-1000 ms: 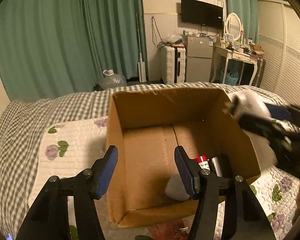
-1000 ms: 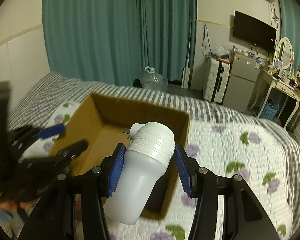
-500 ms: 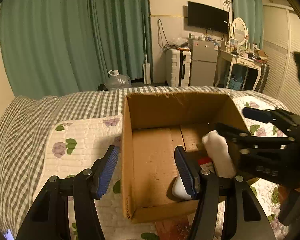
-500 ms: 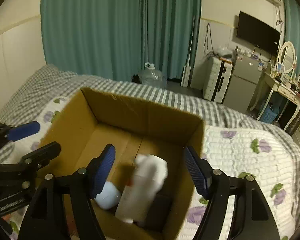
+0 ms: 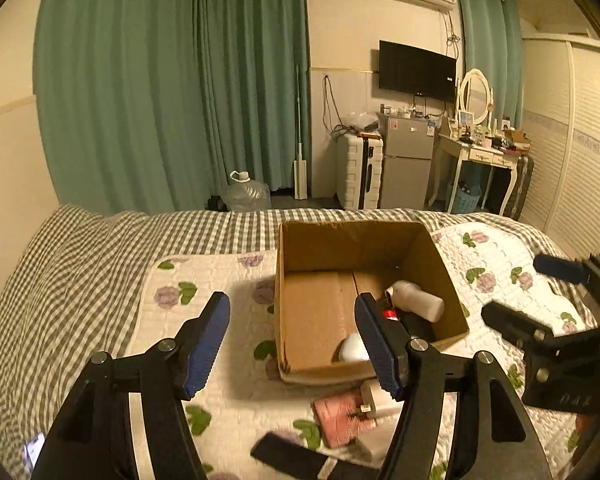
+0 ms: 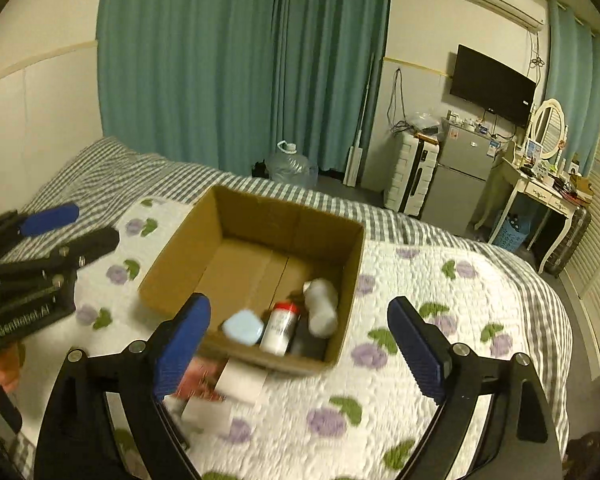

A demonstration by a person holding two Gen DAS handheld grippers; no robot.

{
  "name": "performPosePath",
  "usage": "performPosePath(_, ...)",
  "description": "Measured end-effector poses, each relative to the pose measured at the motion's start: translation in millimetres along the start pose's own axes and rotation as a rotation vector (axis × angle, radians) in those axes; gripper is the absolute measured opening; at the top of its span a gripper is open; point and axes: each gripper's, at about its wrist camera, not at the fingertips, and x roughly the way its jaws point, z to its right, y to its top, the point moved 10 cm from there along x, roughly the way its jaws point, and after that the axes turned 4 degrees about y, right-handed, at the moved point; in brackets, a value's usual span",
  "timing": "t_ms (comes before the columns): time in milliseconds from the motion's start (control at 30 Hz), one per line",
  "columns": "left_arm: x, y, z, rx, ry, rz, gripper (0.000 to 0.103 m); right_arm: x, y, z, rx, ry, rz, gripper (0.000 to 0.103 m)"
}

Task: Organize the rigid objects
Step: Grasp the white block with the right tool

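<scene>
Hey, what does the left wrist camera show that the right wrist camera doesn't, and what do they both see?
Only the left wrist view shows a flat black item lying on the quilt before the box. Only the right wrist view shows a red-capped bottle whole, beside a pale blue case. Both show the cardboard box holding a white bottle, a pink pack outside it, and the open left claw and right claw, each empty.

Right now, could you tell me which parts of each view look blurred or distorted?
Left wrist view: the pink item and dark object near the bottom are motion-smeared; the walls bow from fisheye. Right wrist view: the white items in front of the cardboard box are smeared, while the box contents stay fairly sharp.
</scene>
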Motion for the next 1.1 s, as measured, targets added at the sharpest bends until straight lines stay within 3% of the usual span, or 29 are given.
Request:
performPosePath(200,1.4,-40.8,-15.6,-0.033,0.010,-0.040,0.068,12.5,-44.5,-17.6,0.033,0.021,-0.069,0.091)
performPosePath(567,54.4,-113.8,-27.3,-0.032,0.036,-0.185,0.068,101.4,-108.1,-38.5,0.067,0.056,-0.249,0.090)
performPosePath(733,72.3,-133.7,-32.1,-0.019,0.057,-0.234,0.068,139.7,-122.9,-39.7,0.113,0.085,-0.309,0.089)
performPosePath(933,83.9,-147.9,-30.6,-0.004,0.063,-0.274,0.068,157.1,-118.5,-39.4,0.147,0.117,-0.315,0.083)
performPosePath(967,83.9,-149.2,-28.7,0.001,0.063,-0.277,0.068,160.9,-118.4,-39.4,0.161,0.125,-0.317,0.081)
performPosePath(1067,84.9,-150.5,-26.5,0.010,0.063,-0.282,0.068,167.9,-124.1,-38.5,0.181,0.137,-0.347,0.053)
performPosePath(1100,84.2,-151.1,-25.3,0.014,0.067,-0.282,0.068,165.9,-124.7,-38.5,0.177,0.136,-0.343,0.053)
